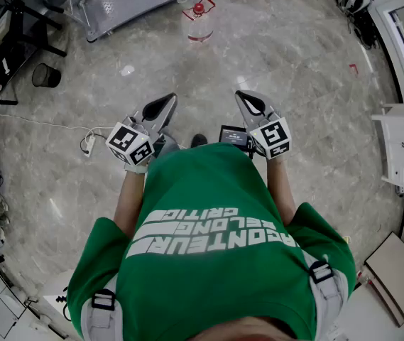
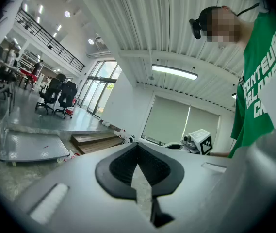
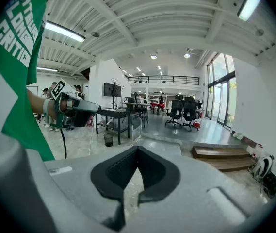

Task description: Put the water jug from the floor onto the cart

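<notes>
Bright, even light is given by ceiling strip lights (image 2: 174,72) and tall windows (image 3: 220,89). Pale glare spots are seen on the polished floor (image 1: 287,55) in the head view's upper half. Lines are bent strongly toward the edges; corners are blacked out in both gripper views.

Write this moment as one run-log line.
left tool: shut, empty; right tool: shut, empty; clear red-capped plastic water jug: on floor; grey platform cart: no jug

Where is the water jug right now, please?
In the head view, the water jug stands on the floor near the top centre, just right of the cart.
</notes>
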Motion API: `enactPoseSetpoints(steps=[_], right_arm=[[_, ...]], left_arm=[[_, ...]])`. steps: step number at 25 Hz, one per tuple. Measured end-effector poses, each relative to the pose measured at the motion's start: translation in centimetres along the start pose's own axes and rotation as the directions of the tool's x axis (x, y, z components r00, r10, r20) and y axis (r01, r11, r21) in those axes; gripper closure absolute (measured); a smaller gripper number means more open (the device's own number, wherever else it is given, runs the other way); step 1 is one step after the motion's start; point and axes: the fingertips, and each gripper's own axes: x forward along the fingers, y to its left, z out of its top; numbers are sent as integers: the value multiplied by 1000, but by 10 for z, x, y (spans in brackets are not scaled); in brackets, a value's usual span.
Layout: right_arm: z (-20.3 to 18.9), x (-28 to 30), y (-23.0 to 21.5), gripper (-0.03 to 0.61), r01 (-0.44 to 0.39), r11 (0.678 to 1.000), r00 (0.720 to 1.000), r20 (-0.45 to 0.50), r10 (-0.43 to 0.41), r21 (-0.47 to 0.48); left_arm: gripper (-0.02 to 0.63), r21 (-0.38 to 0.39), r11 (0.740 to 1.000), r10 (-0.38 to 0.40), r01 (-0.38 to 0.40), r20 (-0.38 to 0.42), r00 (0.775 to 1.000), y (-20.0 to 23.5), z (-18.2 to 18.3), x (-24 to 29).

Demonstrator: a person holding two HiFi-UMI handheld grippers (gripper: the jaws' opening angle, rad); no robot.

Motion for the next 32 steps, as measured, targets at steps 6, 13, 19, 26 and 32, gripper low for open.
enactPoseSetpoints(steps=[6, 13, 19, 26, 32], right_arm=[[-1, 2, 5, 586, -11, 999, 1000, -7, 11, -32], [-7, 4, 9, 586, -11, 1000, 1000, 1, 11, -15], [-12, 1, -2, 586, 32, 999, 999, 2, -32, 6], [-15, -1, -2, 586, 25, 999, 1000, -9, -25, 32], [-18, 4, 7, 586, 13, 999, 1000, -22, -12, 40]], left_arm=[[598, 5, 1000, 11, -11, 2, 1000, -2, -2, -5], [598, 3, 1000, 29, -29, 2, 1000, -3, -4, -11], [598, 11, 1000, 24, -24, -1, 1000, -8, -5, -8], [598, 3, 1000, 21, -21, -2, 1000, -12, -7, -5], [598, -14, 1000, 12, -12, -16, 1000, -13, -16, -9]])
